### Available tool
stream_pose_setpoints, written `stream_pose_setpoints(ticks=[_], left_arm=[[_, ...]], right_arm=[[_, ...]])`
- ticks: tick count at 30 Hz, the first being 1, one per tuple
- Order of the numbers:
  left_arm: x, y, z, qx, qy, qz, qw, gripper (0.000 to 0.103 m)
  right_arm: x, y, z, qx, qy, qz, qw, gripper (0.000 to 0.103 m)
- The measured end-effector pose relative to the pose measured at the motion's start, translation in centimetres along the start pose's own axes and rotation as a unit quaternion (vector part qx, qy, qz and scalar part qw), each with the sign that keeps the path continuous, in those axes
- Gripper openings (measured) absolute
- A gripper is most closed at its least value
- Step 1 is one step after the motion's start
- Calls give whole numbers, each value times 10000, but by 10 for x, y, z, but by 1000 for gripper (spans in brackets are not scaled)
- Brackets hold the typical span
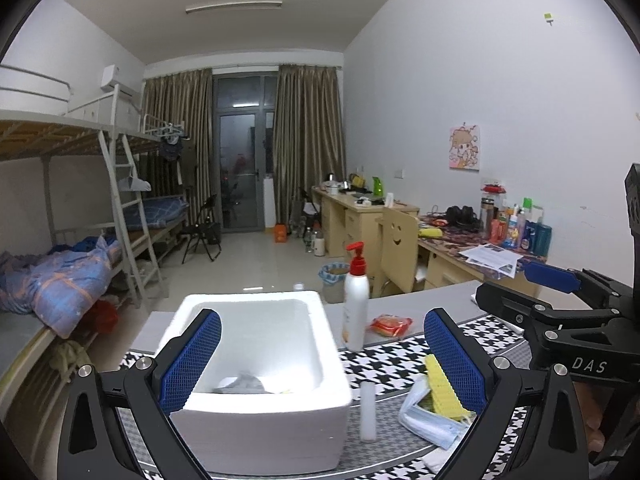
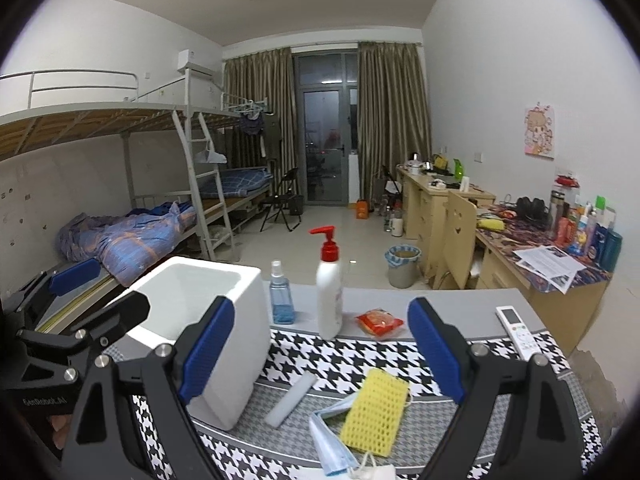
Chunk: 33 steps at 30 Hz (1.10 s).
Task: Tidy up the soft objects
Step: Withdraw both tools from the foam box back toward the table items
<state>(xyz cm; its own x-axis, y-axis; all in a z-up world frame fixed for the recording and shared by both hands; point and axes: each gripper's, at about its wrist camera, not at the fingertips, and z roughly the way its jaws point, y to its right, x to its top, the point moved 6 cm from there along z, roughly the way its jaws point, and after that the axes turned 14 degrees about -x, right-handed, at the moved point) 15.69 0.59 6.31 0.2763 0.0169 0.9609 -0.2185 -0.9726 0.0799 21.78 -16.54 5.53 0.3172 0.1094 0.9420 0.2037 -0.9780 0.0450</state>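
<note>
Two tongs, left and right, gaped wide, empty. Yellow sponge lay on masks beside the box — light, squashy; pinch its middle.

Yellow sponge overlapping face masks, foam box

A shared dormitory room: bunk beds are lining the wall at nine o'clock, cluttered study desks sitting at three, curtains hanging at twelve.
</note>
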Motion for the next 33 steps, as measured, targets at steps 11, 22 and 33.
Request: stream_pose_setpoints(ticks=[11, 22, 33], left_arm=[[-4, 15, 10, -181, -102, 44, 9998, 102], [-16, 26, 24, -205, -199, 132, 9995, 102], [-28, 32, 36, -262, -267, 140, 9992, 102]], right_arm=[[-9, 26, 1, -184, -65, 169, 9997, 91], [-25, 48, 13, -537, -279, 167, 9980, 91], [-40, 58, 24, -571, -520, 146, 9969, 91]])
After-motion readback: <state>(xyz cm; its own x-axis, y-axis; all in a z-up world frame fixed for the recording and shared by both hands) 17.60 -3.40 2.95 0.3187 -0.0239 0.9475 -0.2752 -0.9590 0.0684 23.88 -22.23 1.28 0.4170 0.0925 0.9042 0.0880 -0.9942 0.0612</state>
